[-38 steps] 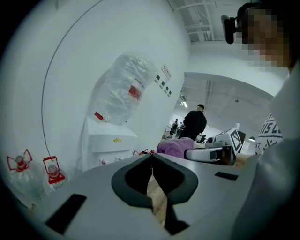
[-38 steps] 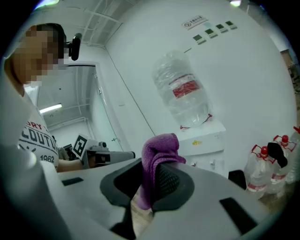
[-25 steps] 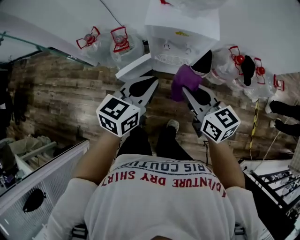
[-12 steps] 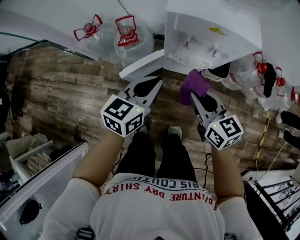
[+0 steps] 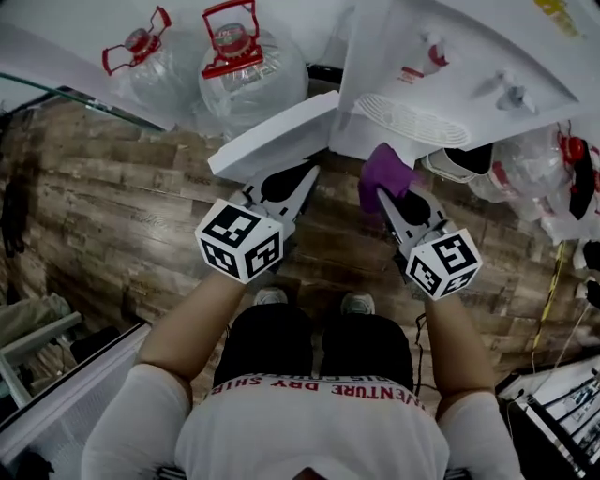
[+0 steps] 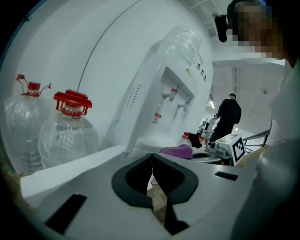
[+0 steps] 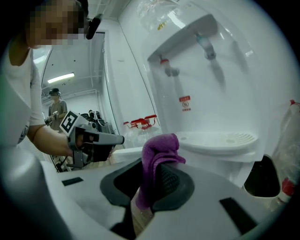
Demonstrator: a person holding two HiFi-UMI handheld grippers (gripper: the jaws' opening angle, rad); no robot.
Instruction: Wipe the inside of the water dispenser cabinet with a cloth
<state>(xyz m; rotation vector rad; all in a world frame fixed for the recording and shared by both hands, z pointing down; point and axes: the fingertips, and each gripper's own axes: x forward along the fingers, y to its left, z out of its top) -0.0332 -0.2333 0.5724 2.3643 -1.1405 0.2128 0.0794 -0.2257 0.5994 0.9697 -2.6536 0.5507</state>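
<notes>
My right gripper [image 7: 149,180] clamps the cloth [image 7: 158,152], tray edge [image 7: 220,147] just ahead; left gripper [image 6: 151,185] jaws are together, door edge [image 6: 70,166] close ahead.

Dark, weathered wood-plank floor [image 5: 122,216] fills the left and centre of the head view and meets a plain white wall [image 5: 75,28] along the top. A large clear water bottle [image 5: 248,80] with a red cap and a second bottle [image 5: 155,66] stand against that wall at upper left. A white mesh panel [image 5: 56,417] cuts across the lower left corner, and a yellow cable [image 5: 553,281] trails down the right edge. In the right gripper view, a ceiling strip light [image 7: 61,77] glows at left above a distant bystander [image 7: 56,108].
</notes>
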